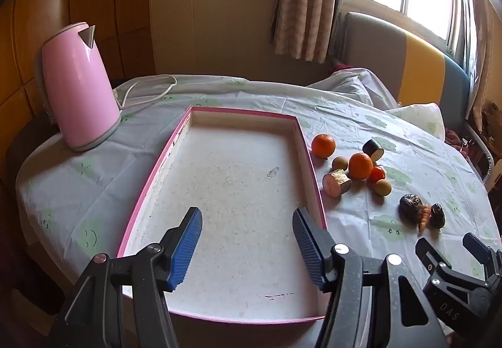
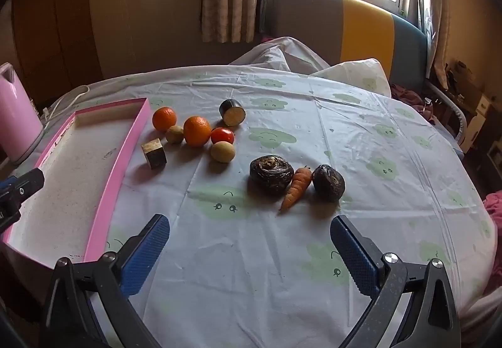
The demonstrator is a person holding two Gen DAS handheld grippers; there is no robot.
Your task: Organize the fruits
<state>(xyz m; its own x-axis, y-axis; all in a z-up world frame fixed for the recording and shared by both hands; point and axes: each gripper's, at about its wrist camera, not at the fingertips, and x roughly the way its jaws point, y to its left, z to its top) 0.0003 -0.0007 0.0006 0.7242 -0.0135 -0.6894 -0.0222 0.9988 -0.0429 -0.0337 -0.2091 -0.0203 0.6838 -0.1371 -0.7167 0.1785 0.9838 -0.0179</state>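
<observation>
A shallow pink-rimmed box (image 1: 313, 159) (image 2: 103, 210) lies empty on the table. To its right sit two oranges (image 2: 164, 118) (image 2: 196, 130), a red tomato (image 2: 222, 135), two small tan fruits (image 2: 174, 134) (image 2: 222, 152), a cut eggplant piece (image 2: 232, 116) and a cut root chunk (image 2: 153, 153). Nearer lie two dark round roots (image 2: 271, 174) (image 2: 328, 182) with a carrot (image 2: 296, 186) between them. My left gripper (image 1: 248, 238) is open and empty over the box. My right gripper (image 2: 249, 243) is open and empty, short of the carrot.
A pink kettle (image 1: 78, 87) with a white cord (image 1: 147, 93) stands left of the box. The table has a cloth with green cloud prints (image 2: 313, 285). A bed headboard (image 2: 345, 24), curtains and a window lie behind; clutter sits at the far right.
</observation>
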